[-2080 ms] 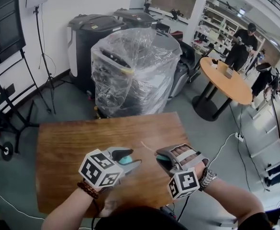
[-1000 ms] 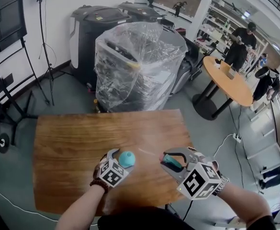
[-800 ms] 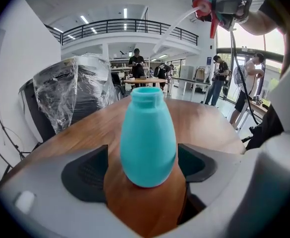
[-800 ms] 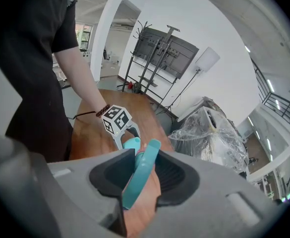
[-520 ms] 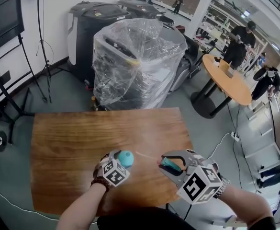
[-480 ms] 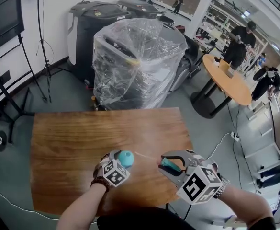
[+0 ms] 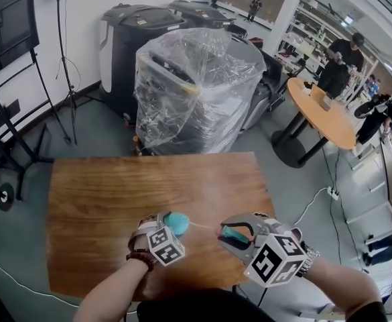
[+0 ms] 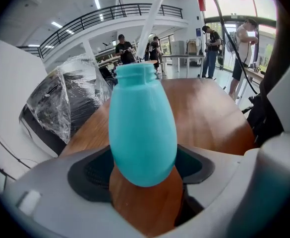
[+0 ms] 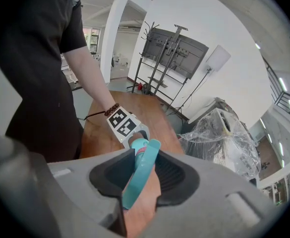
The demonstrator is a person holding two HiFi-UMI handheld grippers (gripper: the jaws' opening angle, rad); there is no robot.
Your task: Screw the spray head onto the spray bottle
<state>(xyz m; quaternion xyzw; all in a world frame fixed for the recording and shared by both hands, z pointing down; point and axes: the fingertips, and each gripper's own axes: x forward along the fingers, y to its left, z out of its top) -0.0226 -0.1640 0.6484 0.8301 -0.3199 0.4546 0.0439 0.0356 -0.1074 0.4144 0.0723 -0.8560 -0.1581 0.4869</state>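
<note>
The left gripper has just been closing its fingers a little, and the teal spray bottle is sitting between them with its round belly against both pads. So the fingers are standing wide, but they are gripping the bottle, not hanging loose around it. Compared with a second ago the marker cube on this gripper is also turned differently in the head view, so the hand appears to be rolling the bottle as it firms up its hold. The bottle is being held just above the wooden surface, near the middle of its near edge, tilted with its open threaded neck pointing away from the gripper.

The right gripper is hovering just beside it, toward the near right corner of the surface. Its fingers are narrower and are pinching the teal spray head edge-on. A thin clear dip tube is running from the head toward the bottle. Whether its tip is already inside the mouth cannot be told.

The neck is bare, so no threading has begun. Judging from this, the tightened hold is readying the bottle to resist twisting; the next step is probably feeding the tube in and seating the collar squarely before turning, since a tilted start could cross the threads.
</note>
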